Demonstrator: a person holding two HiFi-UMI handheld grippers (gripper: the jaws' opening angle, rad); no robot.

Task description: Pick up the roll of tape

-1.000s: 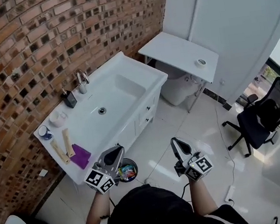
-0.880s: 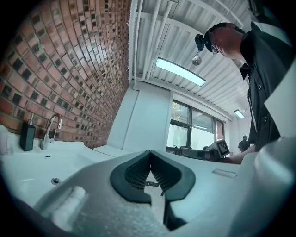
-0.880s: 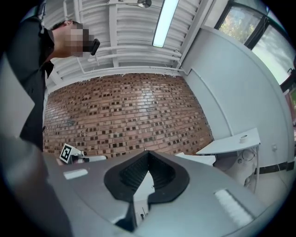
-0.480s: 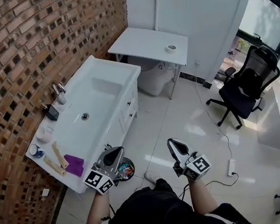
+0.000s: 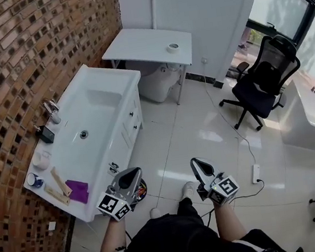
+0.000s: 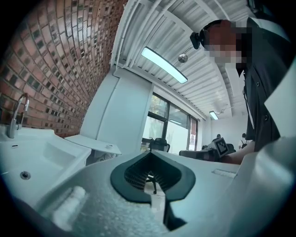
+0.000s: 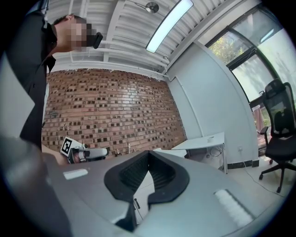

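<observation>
The roll of tape (image 5: 173, 48), a small white ring, lies near the right end of a white table (image 5: 135, 41) against the far wall. It shows tiny in the left gripper view as the tape (image 6: 109, 147) and in the right gripper view as the tape (image 7: 210, 138). My left gripper (image 5: 134, 174) and right gripper (image 5: 198, 164) are held side by side close to my body, far short of the table. Both point level toward the room. Each has its jaws shut with nothing between them.
A white sink cabinet (image 5: 121, 134) runs along the brick wall on the left, with small toiletries at its near end. A bin (image 5: 141, 191) stands on the floor by it. A black office chair (image 5: 261, 83) is at the right, and a power strip (image 5: 255, 173) with cable lies on the tiles.
The head view has swung round: the table with the tape has slid from upper right to top centre, and the chair has come fully into view. Both grippers stay shut and low.
</observation>
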